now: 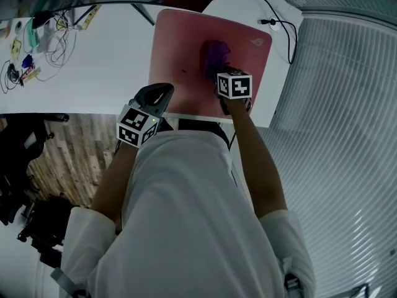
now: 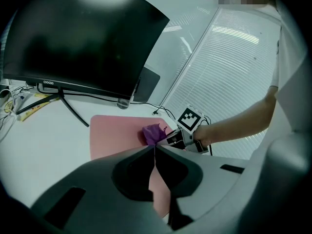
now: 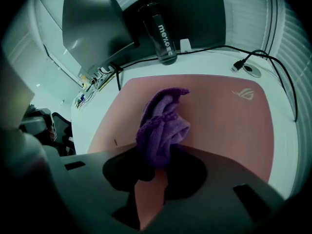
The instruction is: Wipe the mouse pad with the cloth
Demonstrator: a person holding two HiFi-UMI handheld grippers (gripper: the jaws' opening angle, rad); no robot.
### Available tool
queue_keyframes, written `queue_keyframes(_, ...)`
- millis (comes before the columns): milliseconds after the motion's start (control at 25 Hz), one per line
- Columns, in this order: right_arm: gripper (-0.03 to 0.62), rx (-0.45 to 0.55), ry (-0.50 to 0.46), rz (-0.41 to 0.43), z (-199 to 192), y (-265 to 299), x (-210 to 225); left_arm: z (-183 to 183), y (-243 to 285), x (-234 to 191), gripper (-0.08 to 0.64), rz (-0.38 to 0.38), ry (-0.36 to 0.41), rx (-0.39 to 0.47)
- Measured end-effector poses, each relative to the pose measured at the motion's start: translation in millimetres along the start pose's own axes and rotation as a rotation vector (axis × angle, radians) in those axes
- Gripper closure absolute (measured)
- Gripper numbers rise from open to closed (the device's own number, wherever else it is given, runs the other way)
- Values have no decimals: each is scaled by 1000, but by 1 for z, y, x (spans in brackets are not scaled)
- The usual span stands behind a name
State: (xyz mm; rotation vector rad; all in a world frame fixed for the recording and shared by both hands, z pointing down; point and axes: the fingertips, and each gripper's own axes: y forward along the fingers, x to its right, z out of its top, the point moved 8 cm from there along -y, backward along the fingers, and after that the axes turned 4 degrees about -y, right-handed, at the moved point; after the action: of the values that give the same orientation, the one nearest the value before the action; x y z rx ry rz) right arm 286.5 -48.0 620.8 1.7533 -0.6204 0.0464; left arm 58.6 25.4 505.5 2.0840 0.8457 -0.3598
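We are in the wiping step. Our right gripper (image 3: 155, 156) is clamped on the purple cloth (image 3: 161, 126), which bunches out ahead of the jaws and rests on the pink mouse pad (image 3: 219, 126), near its middle. Our left gripper (image 2: 154, 149) has its jaws pressed together on nothing and hovers at the pad's near left corner, close to our body.

The next move, as we judge it, calls for dragging the cloth across the pad with light downward pressure and a firm grip, so the bunch does not slip out. The outer parts of the pad look unreached. The idle left gripper could pin the near edge if the pad slides on the white desk (image 1: 93, 79).

At the far edge a black bottle (image 3: 163, 30) stands just beyond the pad, beside the monitor (image 2: 83, 38) and its stand. A black cable (image 3: 273, 62) lies past the far right corner. Long strokes that way risk a knock. The tangle of cords (image 1: 37, 42) at the left is well apart.
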Motion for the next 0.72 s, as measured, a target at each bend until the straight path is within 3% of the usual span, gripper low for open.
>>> queue_keyframes(720,479,-27,32,-135,-28,-49,81,16,44,39,537,-40,13,51)
